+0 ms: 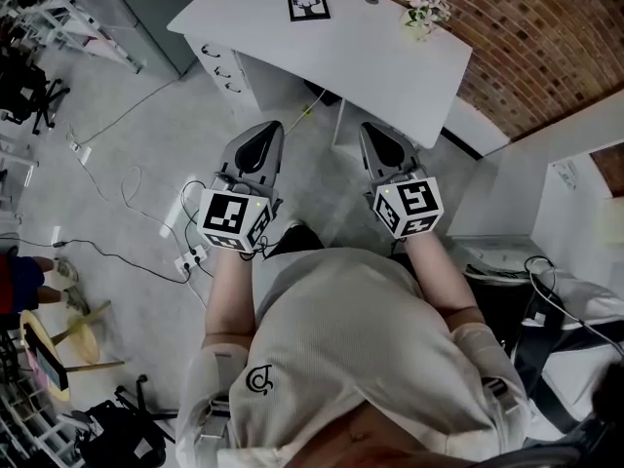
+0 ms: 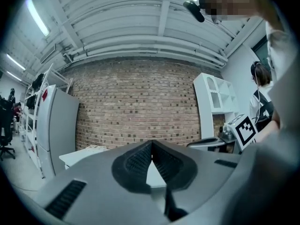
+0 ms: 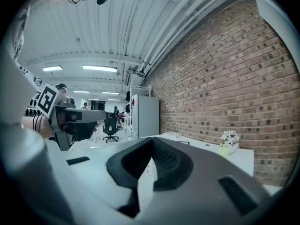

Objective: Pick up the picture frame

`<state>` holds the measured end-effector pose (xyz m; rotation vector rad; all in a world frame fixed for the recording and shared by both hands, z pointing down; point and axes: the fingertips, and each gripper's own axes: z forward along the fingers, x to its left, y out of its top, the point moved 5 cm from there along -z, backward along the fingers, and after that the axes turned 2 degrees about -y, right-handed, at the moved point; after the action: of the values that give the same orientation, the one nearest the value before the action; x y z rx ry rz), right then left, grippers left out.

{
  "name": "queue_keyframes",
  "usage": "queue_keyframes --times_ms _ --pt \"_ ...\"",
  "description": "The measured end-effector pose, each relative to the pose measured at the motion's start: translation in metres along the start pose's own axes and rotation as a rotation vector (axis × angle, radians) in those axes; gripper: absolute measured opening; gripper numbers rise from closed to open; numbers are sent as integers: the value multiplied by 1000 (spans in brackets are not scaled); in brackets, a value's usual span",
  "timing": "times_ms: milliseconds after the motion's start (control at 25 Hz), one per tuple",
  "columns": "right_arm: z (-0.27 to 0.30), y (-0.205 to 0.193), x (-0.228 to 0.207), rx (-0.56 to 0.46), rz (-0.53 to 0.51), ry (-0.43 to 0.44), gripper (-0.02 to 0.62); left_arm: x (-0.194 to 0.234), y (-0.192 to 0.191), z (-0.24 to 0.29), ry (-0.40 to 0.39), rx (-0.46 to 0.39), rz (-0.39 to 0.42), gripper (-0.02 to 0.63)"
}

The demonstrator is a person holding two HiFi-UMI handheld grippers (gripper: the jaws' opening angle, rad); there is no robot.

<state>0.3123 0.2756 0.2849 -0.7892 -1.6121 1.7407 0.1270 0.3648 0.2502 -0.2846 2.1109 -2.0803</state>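
Observation:
A black picture frame [image 1: 308,4] with a deer head print lies flat on the white curved desk [image 1: 390,66] at the top of the head view. My left gripper [image 1: 265,131] and right gripper [image 1: 372,133] are held level side by side in front of the desk, well short of the frame. Both are shut with nothing between the jaws. In the left gripper view the left gripper [image 2: 151,144] has its tips touching, and the desk [image 2: 77,156] shows beyond. In the right gripper view the right gripper [image 3: 152,142] is closed too, with the frame [image 3: 183,143] only a thin dark edge on the desk.
A small pot of white flowers [image 1: 425,13] stands on the desk's right end. A brick wall [image 1: 546,37] runs behind it. Cables and a power strip [image 1: 190,257] lie on the floor at left. A white cabinet [image 1: 570,203] stands at right, a drawer unit [image 1: 229,71] under the desk.

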Motion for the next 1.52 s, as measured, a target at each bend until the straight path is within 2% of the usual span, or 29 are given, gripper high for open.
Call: queue_keyframes --times_ms 160,520,840,1160,1520 --pt "28 1 5 -4 28 -12 6 32 -3 6 -4 10 -9 15" --pt "126 3 8 17 58 -85 7 134 -4 36 -37 -5 -60 15" --pt "197 -4 5 63 66 -86 8 198 -21 59 -12 33 -95 15" --pt "286 -21 -33 109 66 -67 8 259 -36 124 24 64 -73 15" --pt "418 -12 -111 144 80 -57 8 346 -32 246 27 78 -78 15"
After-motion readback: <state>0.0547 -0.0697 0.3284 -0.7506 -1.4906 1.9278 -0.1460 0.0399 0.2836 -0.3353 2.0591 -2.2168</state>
